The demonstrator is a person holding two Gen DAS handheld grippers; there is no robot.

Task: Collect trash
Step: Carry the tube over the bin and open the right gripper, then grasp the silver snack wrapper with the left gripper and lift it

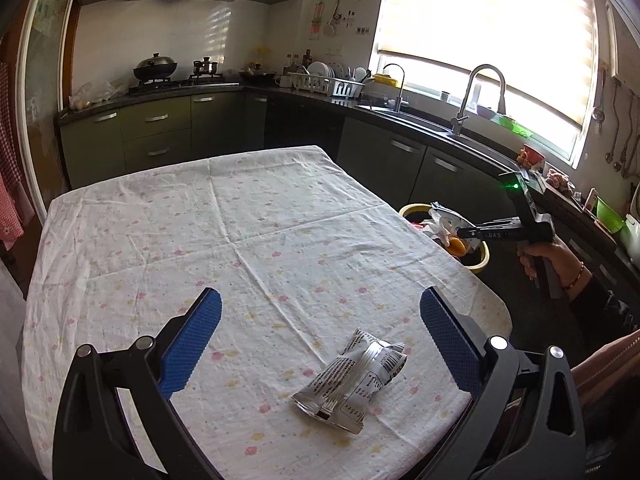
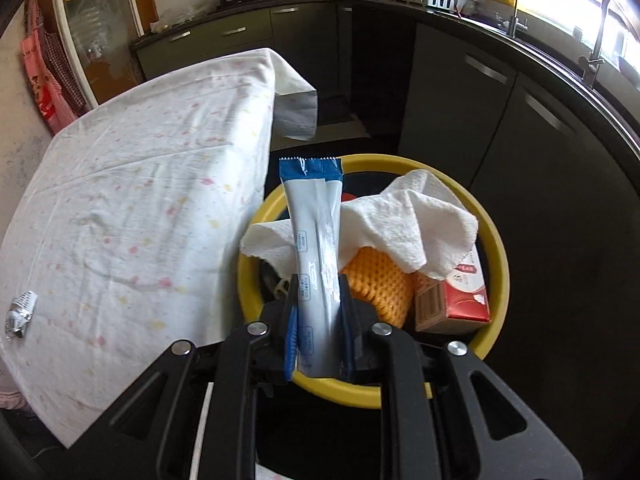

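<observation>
A silver printed snack wrapper [image 1: 352, 384] lies on the table's floral cloth [image 1: 248, 240], near the front edge. My left gripper [image 1: 320, 320] is open and empty, hovering just above and behind the wrapper. My right gripper [image 2: 318, 316] is shut on a long white and blue wrapper [image 2: 316, 236] and holds it over the yellow trash bin [image 2: 498, 248]. The bin holds a white paper towel [image 2: 408, 216], an orange foam net [image 2: 376, 280] and a red carton [image 2: 464, 296]. The silver wrapper also shows in the right wrist view [image 2: 20, 314]. The right gripper shows in the left wrist view [image 1: 476, 234].
The bin [image 1: 408, 210] stands on the floor at the table's right side. Green cabinets [image 1: 160, 136], a stove with a wok [image 1: 156, 68], a dish rack [image 1: 328, 84] and a sink with faucet [image 1: 476, 92] line the far walls. The table's cloth corner [image 2: 296, 108] hangs down.
</observation>
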